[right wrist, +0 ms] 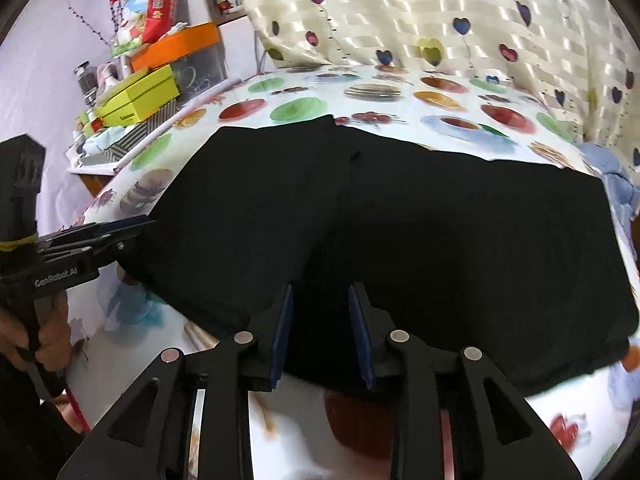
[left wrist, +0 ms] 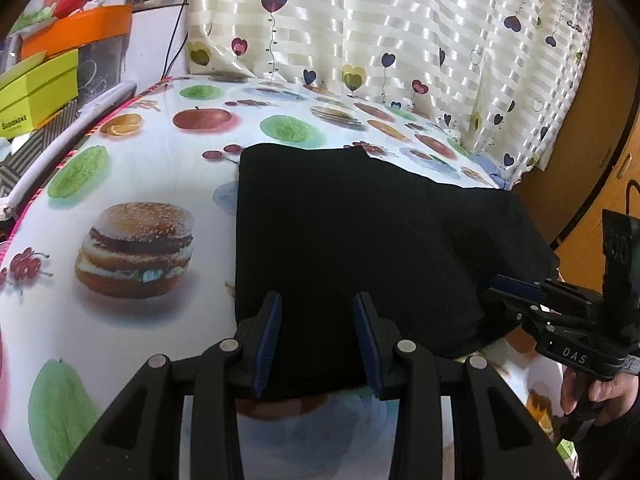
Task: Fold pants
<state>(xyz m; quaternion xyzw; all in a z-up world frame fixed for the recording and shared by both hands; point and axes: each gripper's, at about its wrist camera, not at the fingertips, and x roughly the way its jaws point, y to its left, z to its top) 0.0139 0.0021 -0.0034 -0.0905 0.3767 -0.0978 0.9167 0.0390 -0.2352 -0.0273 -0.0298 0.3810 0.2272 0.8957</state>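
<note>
Black pants [left wrist: 360, 240] lie flat on a table with a food-print cloth [left wrist: 132, 184]. They also fill the middle of the right wrist view [right wrist: 440, 232]. My left gripper [left wrist: 318, 300] is open, its blue pads on either side of the near edge of the pants. My right gripper [right wrist: 320, 292] is open over the near edge further right. The right gripper also shows at the right of the left wrist view [left wrist: 516, 286], at the side edge of the fabric. The left gripper shows at the left of the right wrist view [right wrist: 132, 224], at the pants' left corner.
A heart-print curtain [left wrist: 400, 32] hangs behind the table. Stacked boxes, yellow-green [left wrist: 36, 88] and orange [left wrist: 80, 28], stand beyond the table's left edge. A light blue cloth [right wrist: 612, 176] lies at the far right of the table. A wooden door [left wrist: 592, 128] is to the right.
</note>
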